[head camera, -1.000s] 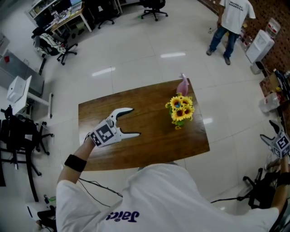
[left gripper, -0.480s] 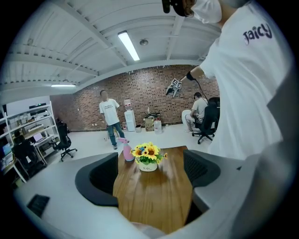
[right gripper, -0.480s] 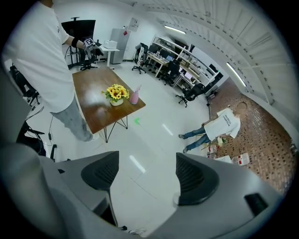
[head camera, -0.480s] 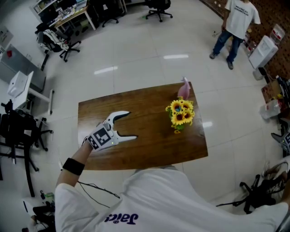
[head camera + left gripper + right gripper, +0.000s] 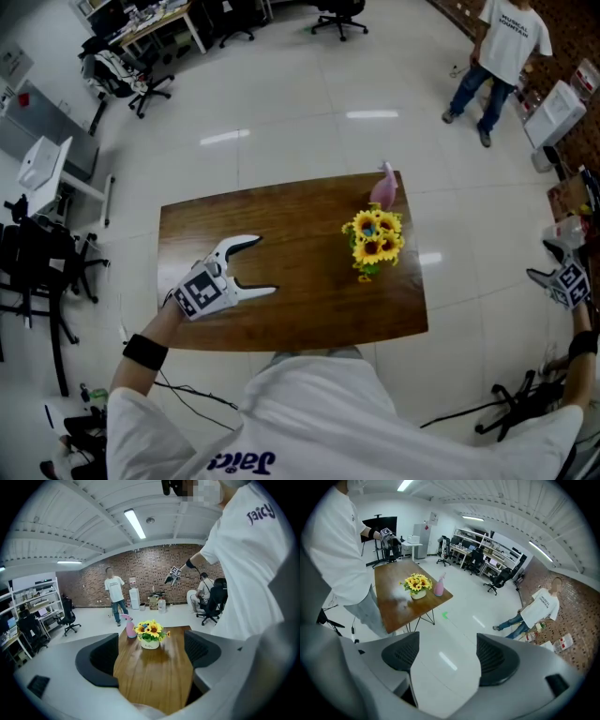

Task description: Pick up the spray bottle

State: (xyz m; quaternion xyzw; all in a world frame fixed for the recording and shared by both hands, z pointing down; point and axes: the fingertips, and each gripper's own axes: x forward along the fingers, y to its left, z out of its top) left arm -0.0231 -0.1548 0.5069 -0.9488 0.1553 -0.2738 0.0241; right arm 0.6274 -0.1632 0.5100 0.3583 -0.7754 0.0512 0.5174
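Observation:
A pink spray bottle (image 5: 382,187) stands at the far right corner of the brown wooden table (image 5: 300,319); it also shows in the left gripper view (image 5: 129,626) and the right gripper view (image 5: 438,587). My left gripper (image 5: 261,266) hovers open over the table's left part, far from the bottle, nothing between its jaws. My right gripper (image 5: 547,261) is out to the right, off the table and above the floor, open and empty.
A white pot of sunflowers (image 5: 372,236) stands on the table just in front of the bottle. A person in a white shirt (image 5: 502,39) stands at the far right. Office chairs and desks (image 5: 131,42) line the far left, black stands (image 5: 37,272) the left side.
My left gripper has drifted slightly left and nearer on the table. My right gripper dipped to the frame's edge, then rose back into view at the right.

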